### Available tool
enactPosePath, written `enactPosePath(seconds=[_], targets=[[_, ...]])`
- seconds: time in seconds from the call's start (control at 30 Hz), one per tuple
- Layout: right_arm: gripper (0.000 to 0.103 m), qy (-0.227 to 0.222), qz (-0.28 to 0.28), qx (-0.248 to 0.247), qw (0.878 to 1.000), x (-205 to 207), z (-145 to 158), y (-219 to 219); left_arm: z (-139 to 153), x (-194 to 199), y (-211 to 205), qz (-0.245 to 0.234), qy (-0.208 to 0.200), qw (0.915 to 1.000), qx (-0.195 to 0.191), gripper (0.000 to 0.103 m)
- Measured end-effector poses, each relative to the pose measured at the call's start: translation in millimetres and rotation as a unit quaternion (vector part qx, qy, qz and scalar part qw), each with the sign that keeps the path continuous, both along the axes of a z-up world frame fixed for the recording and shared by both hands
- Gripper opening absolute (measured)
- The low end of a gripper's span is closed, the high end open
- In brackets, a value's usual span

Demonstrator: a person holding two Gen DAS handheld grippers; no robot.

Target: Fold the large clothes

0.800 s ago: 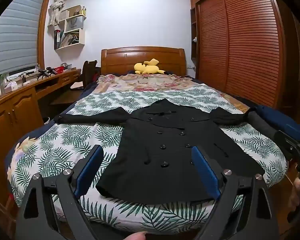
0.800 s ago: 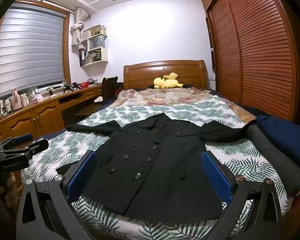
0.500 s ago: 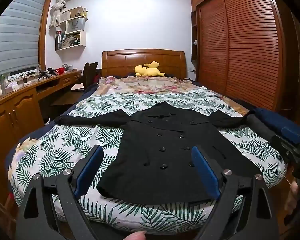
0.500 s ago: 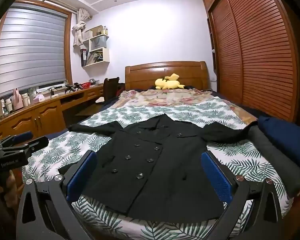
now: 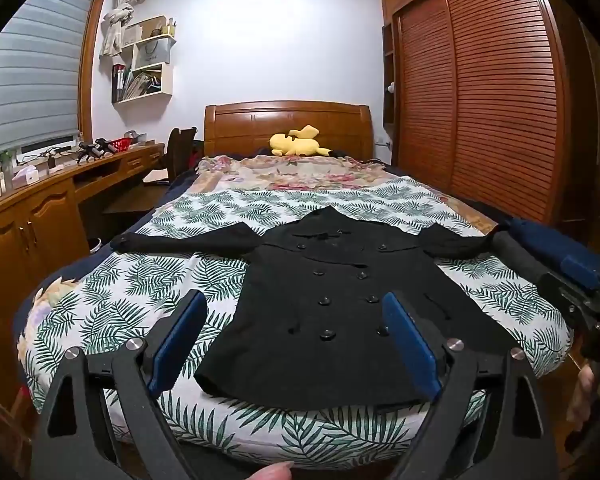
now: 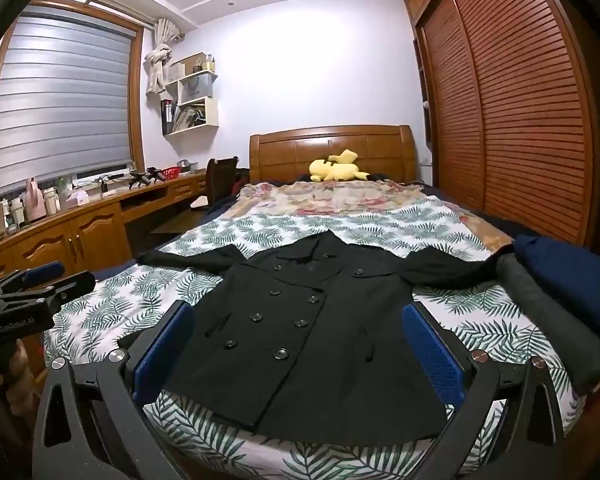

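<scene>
Black coat [image 5: 332, 304] lies flat on bed [image 5: 120, 292] — folded clothes [image 6: 556, 296] beside its sleeve.

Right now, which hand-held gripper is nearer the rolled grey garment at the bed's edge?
Right. The right hand-held gripper hangs open off the bed's foot with the rolled grey garment close on its right. The left hand-held gripper, also open, sits further left, beyond the right one from the roll.

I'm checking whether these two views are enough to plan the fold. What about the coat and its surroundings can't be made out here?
- Coat hem corners: both wrist views, covered by the blue fingers.
- Right sleeve cuff: both views, its end runs in against the grey roll.
- Coat back and lining: face down on the bed.
- Shelf contents: too small to identify.
</scene>
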State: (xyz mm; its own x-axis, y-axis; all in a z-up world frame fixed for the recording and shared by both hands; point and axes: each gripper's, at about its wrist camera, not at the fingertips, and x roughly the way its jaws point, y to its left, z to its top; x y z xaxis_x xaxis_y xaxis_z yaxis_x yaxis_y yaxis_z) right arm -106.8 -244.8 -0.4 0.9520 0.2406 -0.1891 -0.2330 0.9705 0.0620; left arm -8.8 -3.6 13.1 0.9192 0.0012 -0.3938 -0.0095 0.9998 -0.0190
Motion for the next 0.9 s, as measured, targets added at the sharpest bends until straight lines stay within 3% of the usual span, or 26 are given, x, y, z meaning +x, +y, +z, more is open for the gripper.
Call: enactPosePath(seconds=[0.9], targets=[[0.103, 0.0, 0.001, 0.003, 1.0, 0.3, 0.4, -3.1, 2.6, -2.0, -5.5, -0.004, -0.002, 1.0, 0.002, 0.091]])
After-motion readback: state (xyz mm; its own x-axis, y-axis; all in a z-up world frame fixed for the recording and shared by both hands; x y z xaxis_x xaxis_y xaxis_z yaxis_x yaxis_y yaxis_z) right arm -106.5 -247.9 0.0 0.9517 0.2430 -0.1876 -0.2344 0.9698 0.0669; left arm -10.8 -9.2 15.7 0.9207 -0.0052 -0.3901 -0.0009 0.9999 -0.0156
